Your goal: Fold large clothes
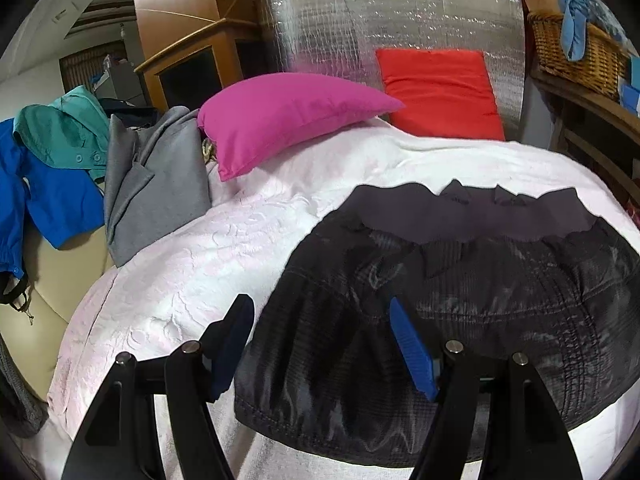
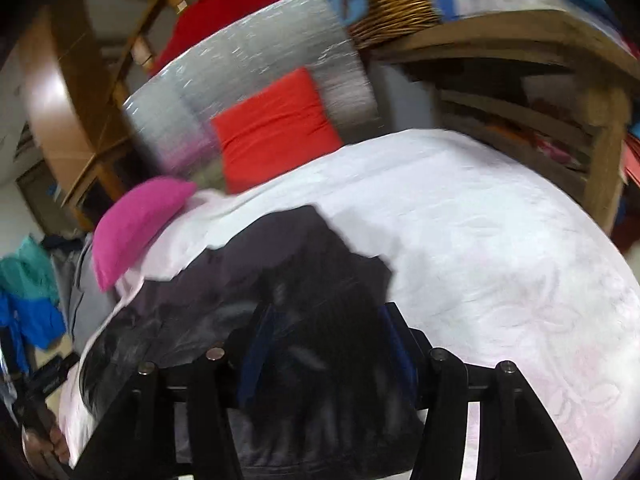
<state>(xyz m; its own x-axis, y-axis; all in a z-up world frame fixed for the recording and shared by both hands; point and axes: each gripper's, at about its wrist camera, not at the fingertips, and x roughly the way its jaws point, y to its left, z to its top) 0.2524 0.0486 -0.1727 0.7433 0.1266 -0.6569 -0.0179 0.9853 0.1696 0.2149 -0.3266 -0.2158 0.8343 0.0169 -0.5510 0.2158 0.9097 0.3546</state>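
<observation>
Your left gripper point(image 1: 320, 340) hovers with fingers spread wide; your right gripper point(image 2: 324, 344), blurred, also shows parted fingers.

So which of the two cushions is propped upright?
The red cushion, leaning upright against the silver panel; the pink cushion lies flat on the bed.

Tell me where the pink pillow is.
In the left wrist view, the pink pillow lies upper centre on the white bedspread, between the grey garment and red cushion.
</observation>
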